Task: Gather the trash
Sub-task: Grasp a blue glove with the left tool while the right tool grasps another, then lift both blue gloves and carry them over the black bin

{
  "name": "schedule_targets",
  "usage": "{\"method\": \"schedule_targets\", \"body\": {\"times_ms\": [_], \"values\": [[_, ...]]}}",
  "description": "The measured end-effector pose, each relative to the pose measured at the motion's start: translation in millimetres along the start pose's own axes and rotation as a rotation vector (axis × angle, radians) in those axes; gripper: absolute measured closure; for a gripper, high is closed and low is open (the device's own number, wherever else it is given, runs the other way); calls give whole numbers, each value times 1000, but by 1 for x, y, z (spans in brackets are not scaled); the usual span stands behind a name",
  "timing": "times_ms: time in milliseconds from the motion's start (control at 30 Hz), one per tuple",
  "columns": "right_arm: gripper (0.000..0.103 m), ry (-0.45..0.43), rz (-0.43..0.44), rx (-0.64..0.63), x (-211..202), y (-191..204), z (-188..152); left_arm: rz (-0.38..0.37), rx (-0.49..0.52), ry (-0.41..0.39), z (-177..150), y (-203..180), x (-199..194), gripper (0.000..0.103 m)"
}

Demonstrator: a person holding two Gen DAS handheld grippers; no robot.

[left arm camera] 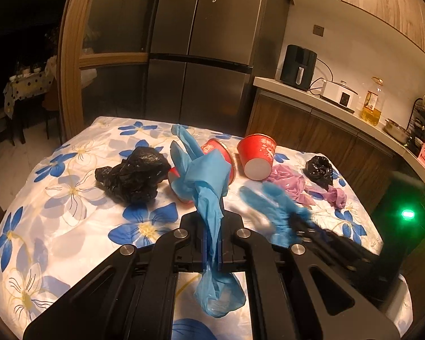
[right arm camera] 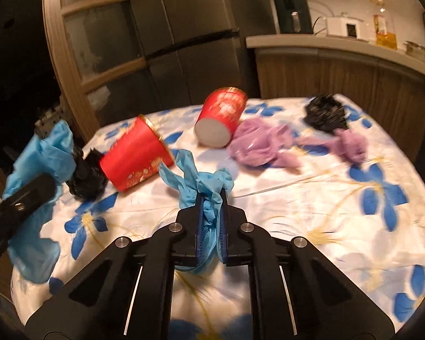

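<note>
Already both claws were clamped on blue gloves: the left gripper (left arm camera: 212, 243) held one glove (left arm camera: 204, 178) above the table (left arm camera: 70, 198), the right gripper (right arm camera: 211, 226) another (right arm camera: 204, 187). Each needed a slow lift, avoiding the cups (right arm camera: 136, 155).

Thin blue rubbery glove (left arm camera: 209, 181): soft, wrinkly, matt. Second blue rubbery glove (right arm camera: 209, 195): same. Red paper cups (left arm camera: 257, 153) (right arm camera: 137, 157): smooth, bit shiny, gold print. Black plastic bags (left arm camera: 133, 174) (left arm camera: 318, 170): crinkly, shiny. Purple thin plastic bag (right arm camera: 262, 144): crumpled, glossy. White cloth with blue flowers (left arm camera: 70, 198): silky, shiny. Black gripper arms (right arm camera: 144, 269): hard matt plastic, shiny metal bolts. Grey fridge (left arm camera: 201, 56): smooth metal look. Brown cupboards (left arm camera: 311, 130): wood grain.
</note>
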State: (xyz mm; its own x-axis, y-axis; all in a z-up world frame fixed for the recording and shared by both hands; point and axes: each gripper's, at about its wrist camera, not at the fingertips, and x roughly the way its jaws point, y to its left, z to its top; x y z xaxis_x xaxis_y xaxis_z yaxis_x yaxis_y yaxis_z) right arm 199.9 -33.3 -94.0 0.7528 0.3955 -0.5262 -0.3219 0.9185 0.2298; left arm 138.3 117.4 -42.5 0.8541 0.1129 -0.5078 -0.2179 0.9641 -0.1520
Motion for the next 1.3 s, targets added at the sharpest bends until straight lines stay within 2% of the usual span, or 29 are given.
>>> {"method": "schedule_targets", "body": {"times_ms": [200, 500, 967, 1300], "values": [[94, -96, -38, 35, -49, -30, 7, -47, 35, -11, -1, -30, -6, 99], [94, -164, -100, 67, -100, -77, 7, -116, 114, -13, -11, -91, -13, 99], [95, -253, -211, 135, -156, -157, 15, -192, 229, -30, -15, -188, -10, 99], [95, -301, -278, 174, -181, -198, 19, -245, 290, -42, -15, -242, -8, 99]]}}
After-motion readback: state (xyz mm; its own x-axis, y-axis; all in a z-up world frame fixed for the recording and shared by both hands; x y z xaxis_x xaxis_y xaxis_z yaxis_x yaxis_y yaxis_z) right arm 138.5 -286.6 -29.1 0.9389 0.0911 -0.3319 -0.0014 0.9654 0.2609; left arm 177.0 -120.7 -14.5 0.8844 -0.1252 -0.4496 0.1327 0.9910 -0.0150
